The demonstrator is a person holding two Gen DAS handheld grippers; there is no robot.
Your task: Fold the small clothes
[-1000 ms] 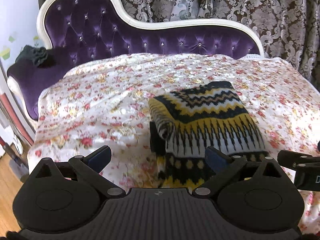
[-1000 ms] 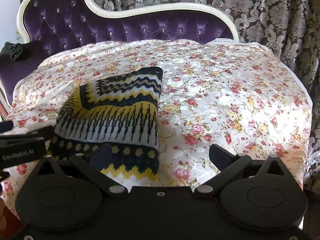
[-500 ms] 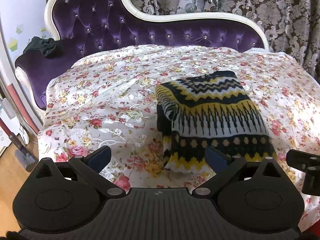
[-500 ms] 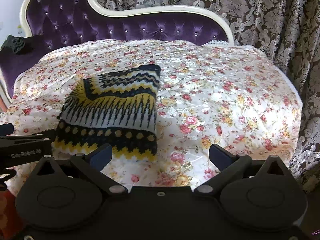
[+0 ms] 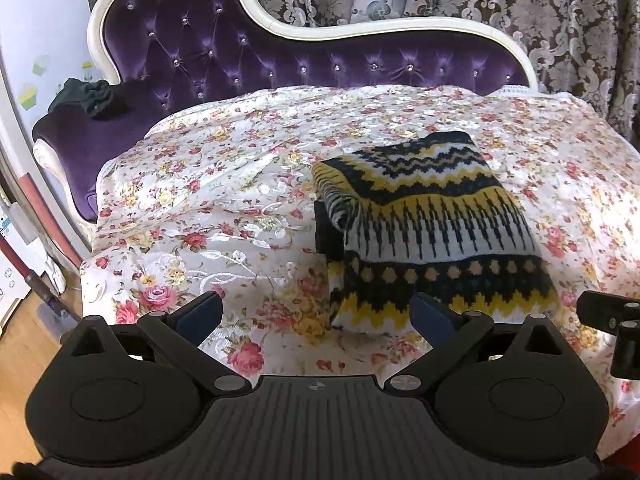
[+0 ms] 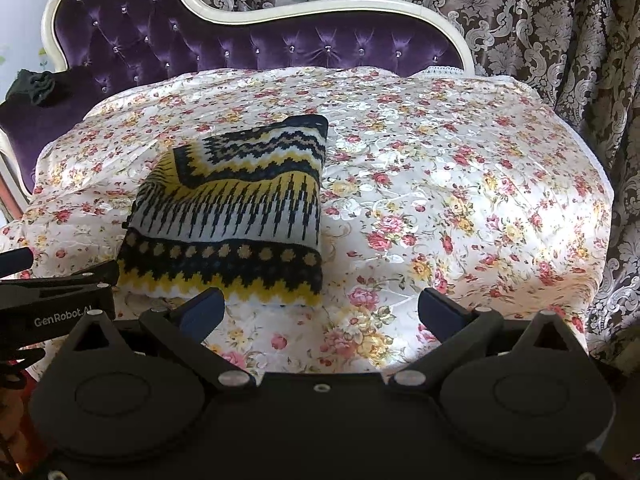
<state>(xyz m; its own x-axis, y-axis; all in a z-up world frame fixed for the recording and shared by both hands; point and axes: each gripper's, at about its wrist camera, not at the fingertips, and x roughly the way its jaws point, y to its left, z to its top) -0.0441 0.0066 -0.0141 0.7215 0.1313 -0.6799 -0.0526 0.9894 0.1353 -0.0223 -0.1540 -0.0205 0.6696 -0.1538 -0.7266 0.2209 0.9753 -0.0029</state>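
Note:
A small knitted sweater point(image 5: 428, 224) point(image 6: 236, 216) in black, yellow and white zigzag bands lies folded into a rectangle on the floral cover point(image 5: 224, 208) point(image 6: 460, 184). A rolled sleeve edge shows at its left side in the left wrist view. My left gripper point(image 5: 316, 312) is open, held above the cover just short of the sweater's near hem, with nothing between its fingers. My right gripper point(image 6: 320, 306) is open too, near the sweater's near right corner and empty. Each view shows a part of the other gripper at its edge.
The cover drapes a purple tufted chaise with a white frame point(image 5: 304, 32) point(image 6: 320, 10). A black cloth bundle point(image 5: 86, 96) point(image 6: 34, 86) sits on its left arm. Patterned curtains point(image 6: 540, 20) hang behind. Wooden floor point(image 5: 24, 344) lies at the left.
Both grippers have drawn back and up from the sweater, staying open. The sweater now sits further from the fingers and has not moved on the cover.

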